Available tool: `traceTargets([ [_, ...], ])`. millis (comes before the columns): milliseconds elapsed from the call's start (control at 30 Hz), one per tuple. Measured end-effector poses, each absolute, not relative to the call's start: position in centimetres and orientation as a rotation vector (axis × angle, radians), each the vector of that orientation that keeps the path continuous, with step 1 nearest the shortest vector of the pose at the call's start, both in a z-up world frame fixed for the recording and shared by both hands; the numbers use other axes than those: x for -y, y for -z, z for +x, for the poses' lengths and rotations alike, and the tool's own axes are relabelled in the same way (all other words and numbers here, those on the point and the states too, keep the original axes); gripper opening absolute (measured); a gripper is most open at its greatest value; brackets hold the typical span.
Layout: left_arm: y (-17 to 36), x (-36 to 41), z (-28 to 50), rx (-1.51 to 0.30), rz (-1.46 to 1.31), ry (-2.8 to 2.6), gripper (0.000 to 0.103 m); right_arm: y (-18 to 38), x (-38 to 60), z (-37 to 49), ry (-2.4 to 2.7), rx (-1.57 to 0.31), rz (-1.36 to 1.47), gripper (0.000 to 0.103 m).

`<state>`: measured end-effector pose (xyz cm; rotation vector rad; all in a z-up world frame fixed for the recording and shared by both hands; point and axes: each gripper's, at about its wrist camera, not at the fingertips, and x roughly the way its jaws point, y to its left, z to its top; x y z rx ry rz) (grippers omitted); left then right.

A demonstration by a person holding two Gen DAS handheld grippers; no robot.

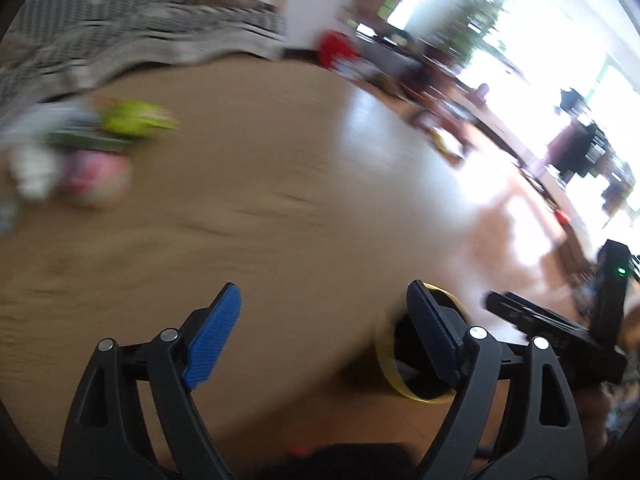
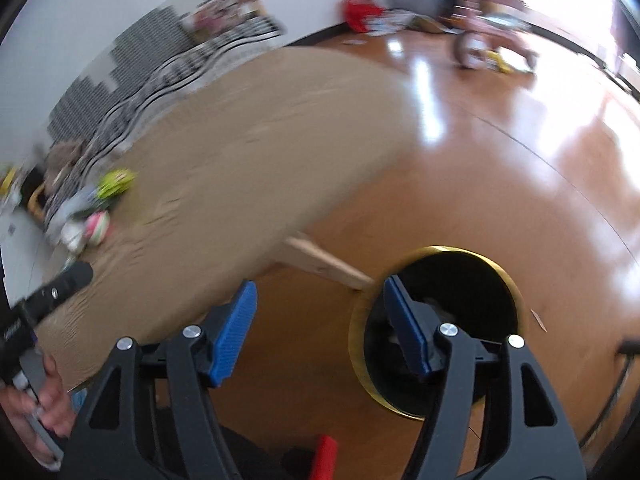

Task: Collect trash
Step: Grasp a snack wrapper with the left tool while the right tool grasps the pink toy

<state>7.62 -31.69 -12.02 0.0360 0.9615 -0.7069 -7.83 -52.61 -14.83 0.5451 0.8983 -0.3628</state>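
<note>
The views are motion-blurred. A pile of trash lies at the far left of the wooden table [image 1: 280, 200]: a yellow-green wrapper [image 1: 132, 120], a pink and white piece [image 1: 100, 180] and a white piece [image 1: 34, 176]. My left gripper [image 1: 324, 292] hangs open over the table's near part with nothing between its fingers. A black bin with a yellow rim [image 2: 440, 249] stands on the floor beside the table. My right gripper [image 2: 320, 284] is open and empty above the floor, its right finger in front of the bin. The bin's rim [image 1: 386, 356] also shows behind my left gripper's right finger.
A black-and-white striped cloth [image 2: 160, 80] runs along the table's far side. A pale wooden beam [image 2: 328, 268] sticks out under the table's edge. A red object [image 2: 360, 12] and a pink wheeled toy [image 2: 492, 40] are on the shiny floor. A hand [image 2: 44, 400] holds the other gripper at lower left.
</note>
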Motion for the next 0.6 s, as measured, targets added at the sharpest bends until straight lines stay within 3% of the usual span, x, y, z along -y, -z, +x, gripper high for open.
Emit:
traceTargets([
  [200,12.6,17.0,17.2,-0.924,0.076,0.367,0.083,13.9,42.9,4.0,0.107,-0.928,0.406,0.065],
  [333,13.8,11.6,22.4,-0.942,0.067,0.281,0.083,13.5,36.0,11.6,-0.046,-0.943,0.272,0.066],
  [600,17.2,10.7,27.8,-0.973,0.103,0.273,0.083,15.1,28.5,23.3,-0.155,-0.994,0.148,0.067],
])
